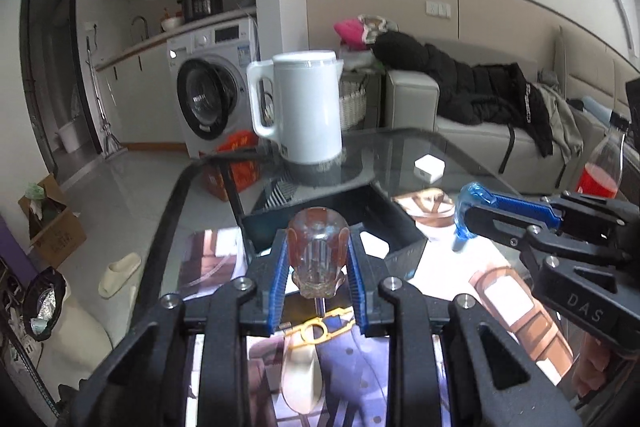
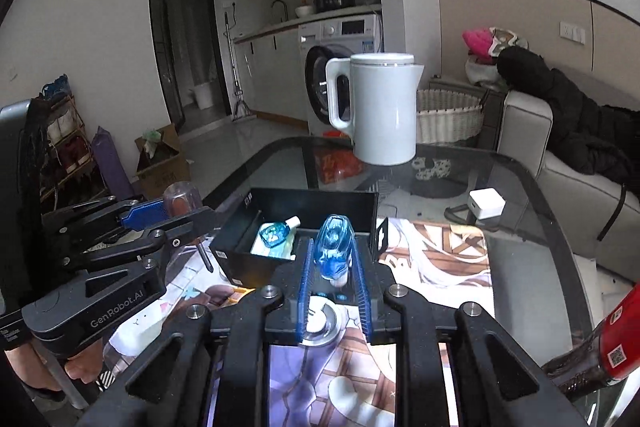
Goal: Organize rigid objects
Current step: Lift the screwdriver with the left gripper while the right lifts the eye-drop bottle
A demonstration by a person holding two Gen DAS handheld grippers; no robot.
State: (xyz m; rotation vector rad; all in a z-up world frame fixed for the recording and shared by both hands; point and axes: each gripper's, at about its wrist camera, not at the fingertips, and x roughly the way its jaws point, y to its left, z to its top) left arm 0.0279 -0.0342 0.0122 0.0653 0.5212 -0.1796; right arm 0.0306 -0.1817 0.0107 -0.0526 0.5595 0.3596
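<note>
From my left wrist camera, a white kettle [image 1: 300,107] stands straight ahead on the glass table [image 1: 420,147], past a black box [image 1: 332,223] that sits just beyond my fingertips. A small white cube [image 1: 429,167] lies ahead to the right, and a bottle of red liquid [image 1: 604,167] stands at far right. My left gripper [image 1: 318,267] is clamped on a screwdriver [image 1: 318,255] — clear amber-tinted handle, fluted and bulbous, pointing up, the shaft running down toward me. To my right the right gripper [image 1: 466,223] carries a blue bottle [image 1: 466,215], glossy and translucent.

From my right wrist camera, the box lies directly ahead, open-topped with matte walls; a second blue bottle with a white cap [image 2: 276,235] lies inside on its side. My right gripper [image 2: 334,267] pinches the blue bottle [image 2: 332,247] between ribbed blue pads [image 2: 305,287], cap end toward me. The kettle [image 2: 380,107] stands beyond the box. To my left the left gripper [image 2: 180,211] grips the screwdriver [image 2: 182,201], its dark shaft hanging down just beside the box's near-left corner — touching or not, I cannot tell. A printed mat [image 2: 440,255] covers the glass under both tools.
</note>
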